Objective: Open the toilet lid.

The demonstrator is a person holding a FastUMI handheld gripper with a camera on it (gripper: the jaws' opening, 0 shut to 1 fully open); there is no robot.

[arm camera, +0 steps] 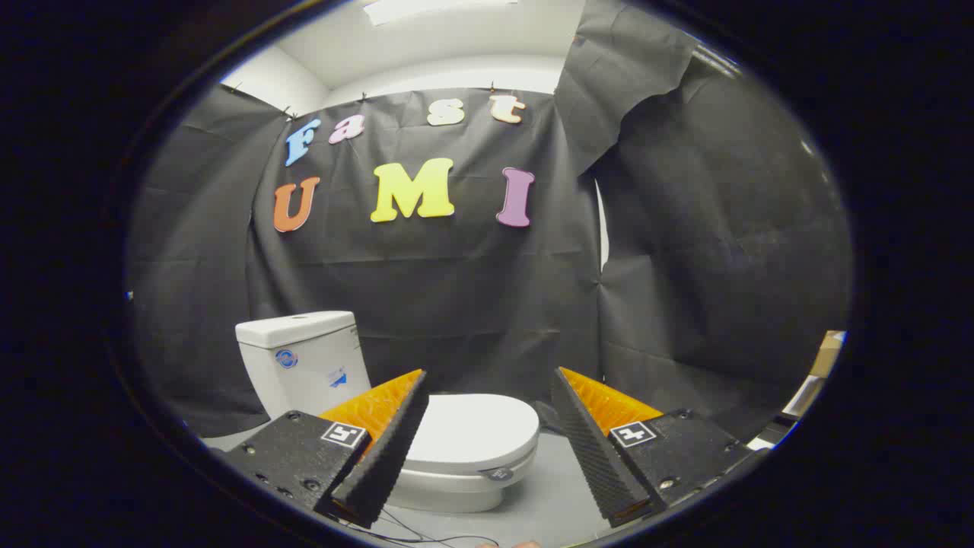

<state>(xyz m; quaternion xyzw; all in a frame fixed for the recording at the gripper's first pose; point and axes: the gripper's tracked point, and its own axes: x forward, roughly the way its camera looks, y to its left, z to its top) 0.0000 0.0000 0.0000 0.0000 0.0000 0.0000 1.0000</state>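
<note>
Just beyond the spread-wide fingers [487,380], holding nothing: smooth white oval toilet lid [470,430], shut flat on its bowl, boxy glossy white ceramic tank [303,359] behind, grey floor [555,495] beneath.

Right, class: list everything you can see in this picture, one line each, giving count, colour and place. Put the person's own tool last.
Toilet: one, white, on the floor beyond the claw, against the cloth wall.
Lid: one, white, down flat on the bowl, seen between the fingers.
Tank: one, white, behind the bowl, stickers on its front.
Floor: grey, under the toilet.
Cloth wall: black, hung behind and beside the toilet.
Ceiling light: one, white, above the cloth.
Cables: thin, dark, on the floor near the fingers.
Claw: one, open, fingers apart, touching nothing.
</note>
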